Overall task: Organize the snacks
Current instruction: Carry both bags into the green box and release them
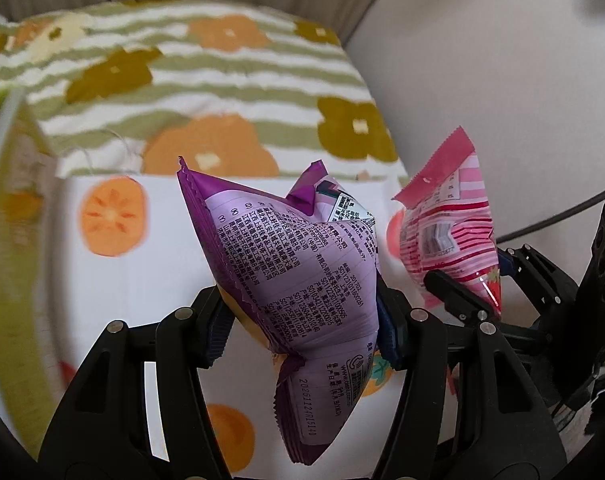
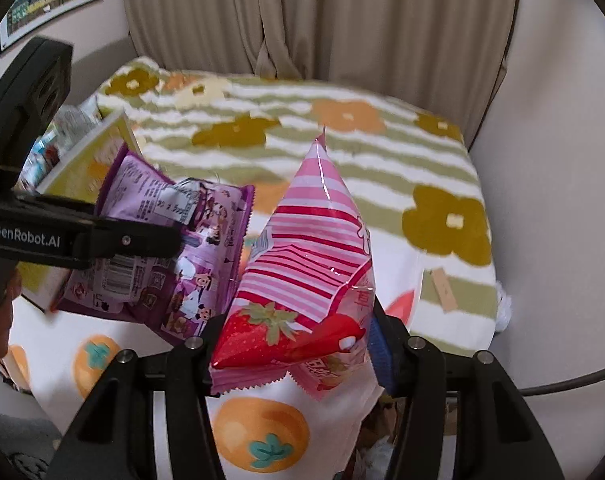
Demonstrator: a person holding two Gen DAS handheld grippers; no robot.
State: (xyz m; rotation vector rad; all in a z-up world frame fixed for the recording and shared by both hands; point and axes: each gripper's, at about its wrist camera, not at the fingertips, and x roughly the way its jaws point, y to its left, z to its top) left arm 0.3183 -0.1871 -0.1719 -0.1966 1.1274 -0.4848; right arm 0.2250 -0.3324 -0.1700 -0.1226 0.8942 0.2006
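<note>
My left gripper (image 1: 302, 328) is shut on a purple snack packet (image 1: 294, 272), held off the cloth with its printed back toward the camera. To its right, the pink striped strawberry packet (image 1: 450, 236) hangs in my right gripper (image 1: 468, 288). From the right wrist view, the right gripper (image 2: 294, 344) is shut on the same pink strawberry packet (image 2: 310, 264), pads pressing its lower part. The purple packet (image 2: 170, 248) shows at left, pinched in the left gripper (image 2: 174, 240).
A bed or table is covered by a white cloth with orange fruit prints (image 2: 258, 432) and a green-striped flowered blanket (image 1: 206, 92). A yellow-green box (image 2: 90, 160) stands at left with bottles behind it. Beige curtains (image 2: 322, 20) and a wall lie beyond.
</note>
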